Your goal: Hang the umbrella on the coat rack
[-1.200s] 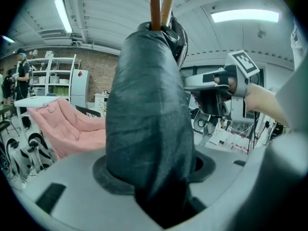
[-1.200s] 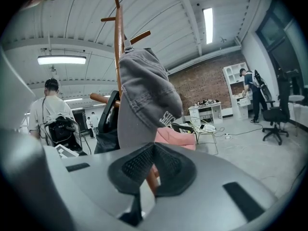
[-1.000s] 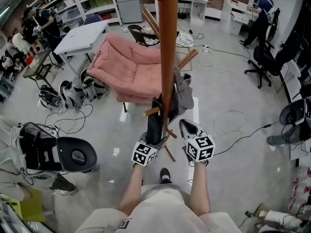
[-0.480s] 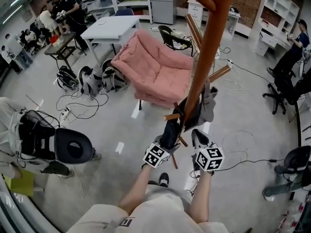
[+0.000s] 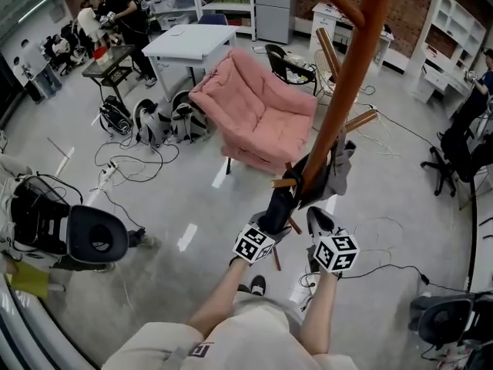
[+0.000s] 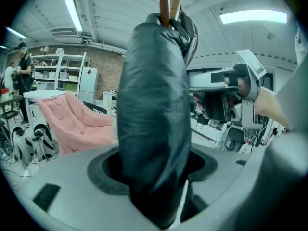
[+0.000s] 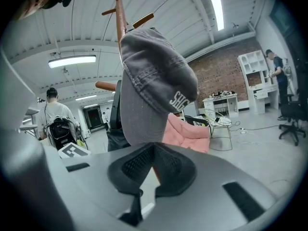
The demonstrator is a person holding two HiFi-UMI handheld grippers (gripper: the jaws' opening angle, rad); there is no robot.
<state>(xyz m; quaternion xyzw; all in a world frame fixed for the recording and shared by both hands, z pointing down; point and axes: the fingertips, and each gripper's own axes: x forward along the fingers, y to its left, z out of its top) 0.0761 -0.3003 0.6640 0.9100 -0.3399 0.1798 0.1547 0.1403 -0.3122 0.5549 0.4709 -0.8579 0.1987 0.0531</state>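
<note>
The coat rack (image 5: 350, 75) is an orange-brown wooden pole with slanting pegs. A dark folded umbrella (image 5: 277, 203) hangs down along it from near a short peg (image 5: 283, 182). My left gripper (image 5: 269, 223) is around the umbrella's lower part. In the left gripper view the umbrella (image 6: 154, 129) fills the gap between the jaws of the left gripper (image 6: 154, 172). They are opening, with dark room showing on both sides. My right gripper (image 5: 317, 216) is just right of the pole. The right gripper (image 7: 153, 162) is shut on nothing, below a grey cap (image 7: 154, 81) that hangs on the rack.
A pink armchair (image 5: 262, 114) stands behind the rack, and a white table (image 5: 189, 41) behind that. A black office chair (image 5: 96, 233) is at the left, and cables (image 5: 131, 160) lie over the floor. People stand at the far left. Another chair (image 5: 447, 322) is at the bottom right.
The head view has swung, so the pole now leans further right in the picture. Both grippers stay at the rack, the left at the umbrella, the right beside the pole.
</note>
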